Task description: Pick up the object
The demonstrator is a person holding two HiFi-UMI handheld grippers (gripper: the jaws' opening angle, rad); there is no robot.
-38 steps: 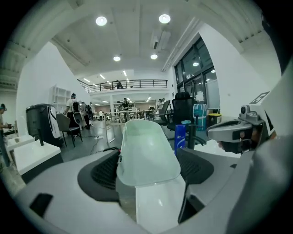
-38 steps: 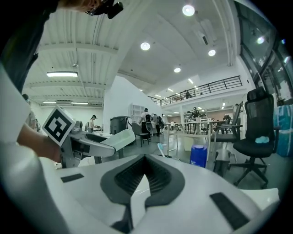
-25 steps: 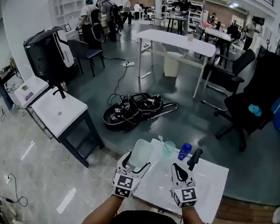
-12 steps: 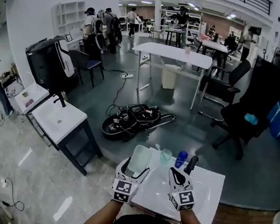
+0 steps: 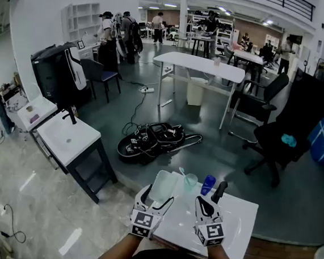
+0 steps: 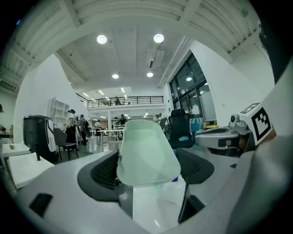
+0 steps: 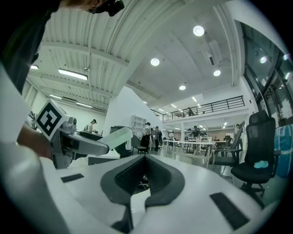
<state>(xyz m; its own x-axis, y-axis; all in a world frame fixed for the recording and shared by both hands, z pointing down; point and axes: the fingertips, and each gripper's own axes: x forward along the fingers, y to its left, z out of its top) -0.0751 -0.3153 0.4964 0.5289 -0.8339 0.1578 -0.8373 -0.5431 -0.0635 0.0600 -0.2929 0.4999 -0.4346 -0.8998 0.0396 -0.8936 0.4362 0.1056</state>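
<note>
- Bench (image 5: pixel 239 213): white top, low in the head view, both grippers over its near half.
- Left gripper (image 5: pixel 156 198): over the bench's left edge, jaws set wide and closed on the cup; in the left gripper view (image 6: pixel 146 171) both dark pads press the cup's sides.
- Right gripper (image 5: pixel 202 205): just right of the left one, over the middle of the bench. Jaws closed together, nothing between them in the right gripper view (image 7: pixel 144 176).
- Cup (image 5: pixel 162 184): pale green, see-through, held between the left gripper's pads, mouth tilted away from the person (image 6: pixel 147 151).
- Tap (image 5: pixel 220 191): black, upright, at the bench's far edge.
- Blue cup (image 5: pixel 208 184): just left of the tap.
- Small clear cup (image 5: pixel 190 182): just left of the blue cup, a thin stick leaning in it.
</note>
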